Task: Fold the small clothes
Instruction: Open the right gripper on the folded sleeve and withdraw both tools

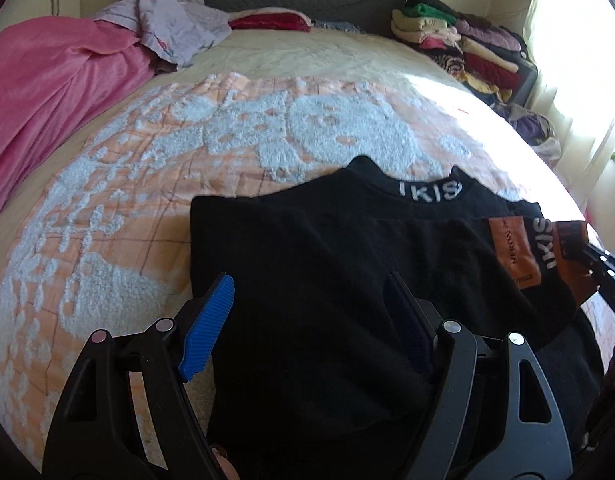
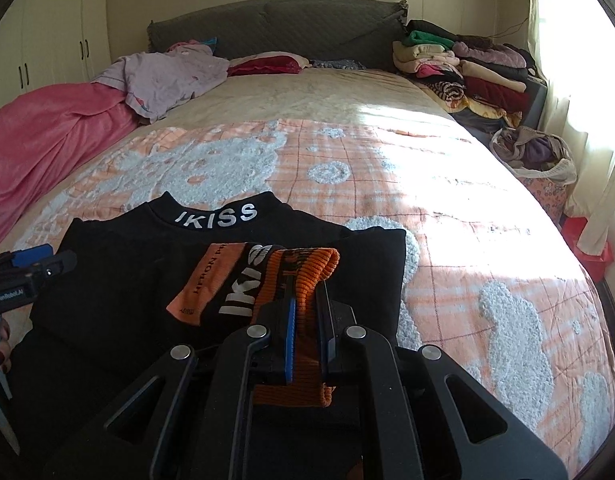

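Observation:
A black top (image 1: 327, 264) with "IKISS" in white on its collar (image 2: 216, 216) lies flat on the orange and white blanket (image 2: 427, 240). One sleeve, with an orange patch and an orange ribbed cuff (image 2: 307, 272), is laid across the top's chest. My right gripper (image 2: 307, 298) is shut on that cuff; it shows at the right edge of the left wrist view (image 1: 603, 272). My left gripper (image 1: 311, 300) stands open just above the top's left half, its blue pad (image 1: 209, 320) near the left side edge. It also shows at the left of the right wrist view (image 2: 31, 276).
A pink blanket (image 2: 39, 140) and a lilac garment (image 2: 167, 76) lie at the bed's far left. Folded clothes are stacked at the back right (image 2: 459, 68), with a bag of clothes (image 2: 535, 156) beside the bed. A hand (image 2: 3, 344) holds the left gripper.

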Action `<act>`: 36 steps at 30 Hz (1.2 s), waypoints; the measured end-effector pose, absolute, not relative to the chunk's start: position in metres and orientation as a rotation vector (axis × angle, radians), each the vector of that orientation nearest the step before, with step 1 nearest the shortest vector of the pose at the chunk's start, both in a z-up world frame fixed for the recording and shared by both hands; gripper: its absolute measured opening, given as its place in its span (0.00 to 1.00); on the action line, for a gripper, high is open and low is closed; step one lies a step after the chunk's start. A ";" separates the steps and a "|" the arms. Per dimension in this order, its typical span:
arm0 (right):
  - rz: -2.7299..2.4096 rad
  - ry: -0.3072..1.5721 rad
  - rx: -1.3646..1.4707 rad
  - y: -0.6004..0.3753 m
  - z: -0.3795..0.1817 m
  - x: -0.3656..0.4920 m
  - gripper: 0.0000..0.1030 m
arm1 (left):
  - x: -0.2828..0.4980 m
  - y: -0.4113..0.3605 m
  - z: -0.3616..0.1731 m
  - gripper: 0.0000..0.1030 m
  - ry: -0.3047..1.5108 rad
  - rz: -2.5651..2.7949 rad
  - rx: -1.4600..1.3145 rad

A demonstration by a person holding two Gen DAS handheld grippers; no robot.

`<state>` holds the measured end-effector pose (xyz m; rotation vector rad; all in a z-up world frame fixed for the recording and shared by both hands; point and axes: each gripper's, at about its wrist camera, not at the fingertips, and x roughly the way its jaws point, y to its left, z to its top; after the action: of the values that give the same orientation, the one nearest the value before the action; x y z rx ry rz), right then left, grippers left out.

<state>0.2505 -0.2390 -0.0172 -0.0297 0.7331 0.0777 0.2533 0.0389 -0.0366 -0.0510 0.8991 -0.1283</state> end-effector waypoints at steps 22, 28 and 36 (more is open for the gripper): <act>0.211 0.792 -0.066 -0.181 -0.022 0.249 0.16 | 0.250 0.043 -0.052 0.67 0.996 -0.140 -0.042; 0.260 0.830 -0.102 -0.153 -0.034 0.256 0.17 | 0.248 0.045 -0.052 0.67 1.005 -0.149 -0.061; 0.208 0.928 -0.118 -0.166 -0.060 0.264 0.32 | 0.248 0.047 -0.053 0.67 1.008 -0.155 -0.068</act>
<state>0.2642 -0.1658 -0.0595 -0.1182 0.9275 0.2075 0.2476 0.0467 -0.0527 -0.0679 1.0083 -0.1546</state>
